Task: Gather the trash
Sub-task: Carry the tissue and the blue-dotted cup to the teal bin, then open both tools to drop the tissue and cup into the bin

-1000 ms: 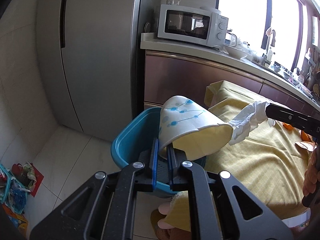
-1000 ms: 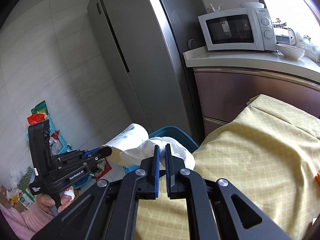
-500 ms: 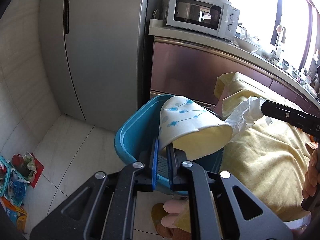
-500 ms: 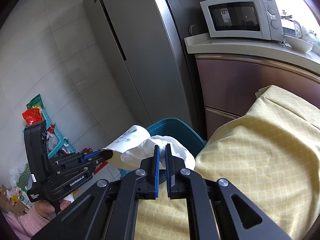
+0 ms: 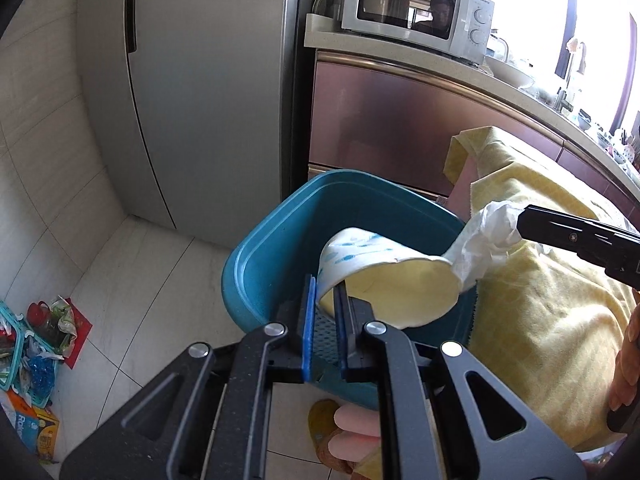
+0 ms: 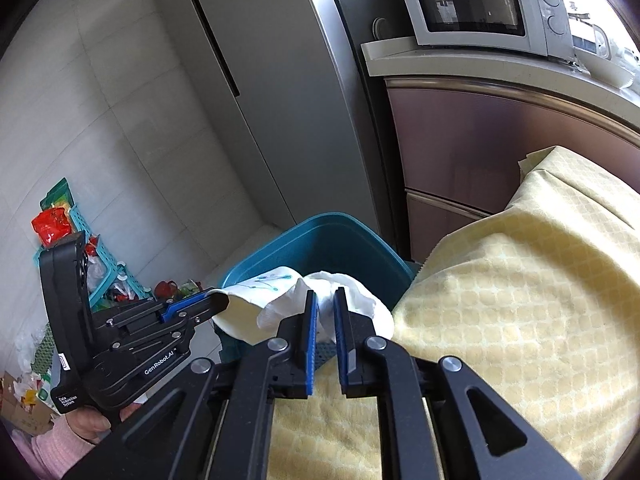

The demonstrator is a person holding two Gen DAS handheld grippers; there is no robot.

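Observation:
My left gripper (image 5: 326,290) is shut on the rim of a white paper cup (image 5: 384,276) with blue markings, held tilted over the blue trash bin (image 5: 272,248). The cup also shows in the right wrist view (image 6: 256,304), with the left gripper (image 6: 216,306) beside it. My right gripper (image 6: 325,300) is shut on a crumpled white tissue (image 6: 352,304) at the cup's mouth, over the bin (image 6: 340,240). In the left wrist view the tissue (image 5: 484,240) hangs from the right gripper (image 5: 524,220).
A table with a yellow cloth (image 6: 520,280) stands right of the bin. A grey fridge (image 5: 200,80), a counter with a microwave (image 5: 416,12) and cabinets lie behind. Baskets with clutter (image 5: 28,344) sit on the floor at the left.
Both grippers have moved forward and down over the bin. The cup now hangs lower inside the bin's opening, and the tissue stays at its mouth.

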